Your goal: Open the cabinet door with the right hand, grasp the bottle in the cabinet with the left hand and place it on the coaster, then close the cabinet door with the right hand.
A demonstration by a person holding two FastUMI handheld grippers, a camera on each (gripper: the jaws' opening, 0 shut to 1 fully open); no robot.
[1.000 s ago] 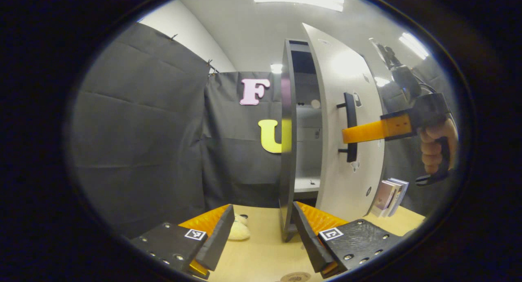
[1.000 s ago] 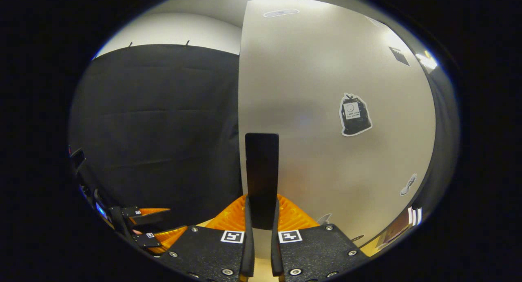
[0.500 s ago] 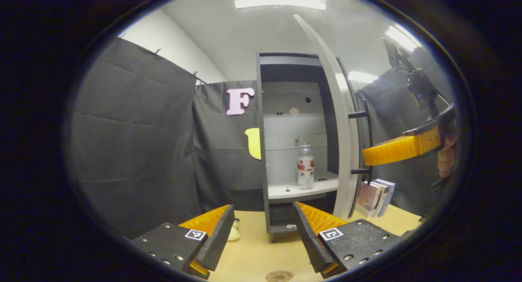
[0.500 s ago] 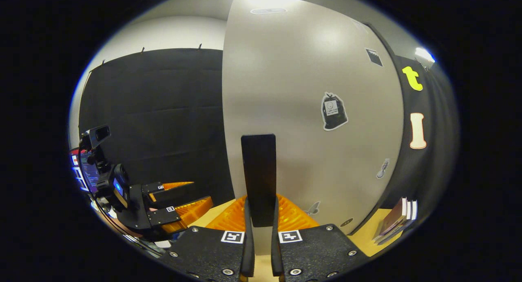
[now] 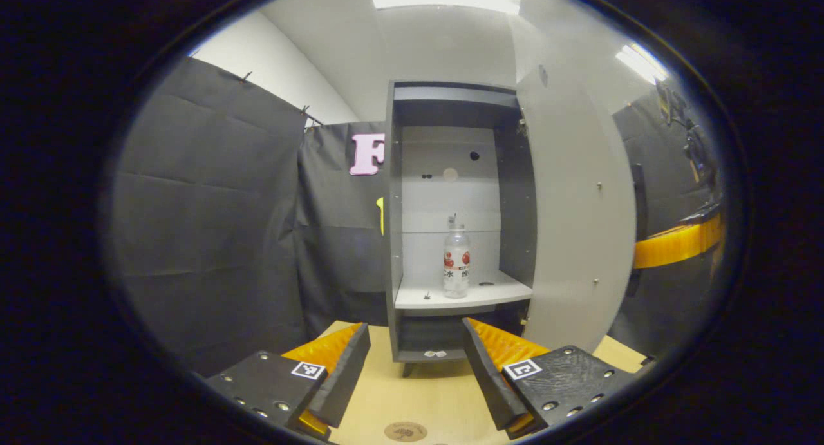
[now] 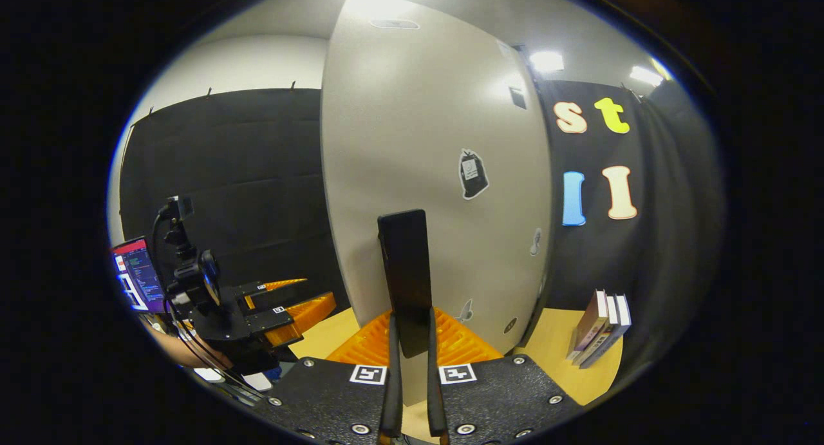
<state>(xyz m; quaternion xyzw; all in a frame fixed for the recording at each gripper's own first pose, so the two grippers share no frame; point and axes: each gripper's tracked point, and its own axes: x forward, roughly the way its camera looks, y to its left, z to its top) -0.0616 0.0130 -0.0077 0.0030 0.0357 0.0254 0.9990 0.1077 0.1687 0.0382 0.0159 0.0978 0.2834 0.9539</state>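
Clamped on the door handle (image 6: 405, 277), the right gripper (image 6: 412, 358) holds the cabinet door (image 6: 431, 174) swung wide. Spread apart, the left gripper (image 5: 412, 374) hovers facing the cabinet (image 5: 450, 226), where the bottle (image 5: 456, 265) stands upright on a shelf (image 5: 463, 297), cap up.

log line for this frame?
door: open | right gripper: shut on handle | left gripper: open, facing bottle on shelf

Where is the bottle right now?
In the left gripper view, the bottle stands upright on the open cabinet's white shelf, ahead of the left gripper.
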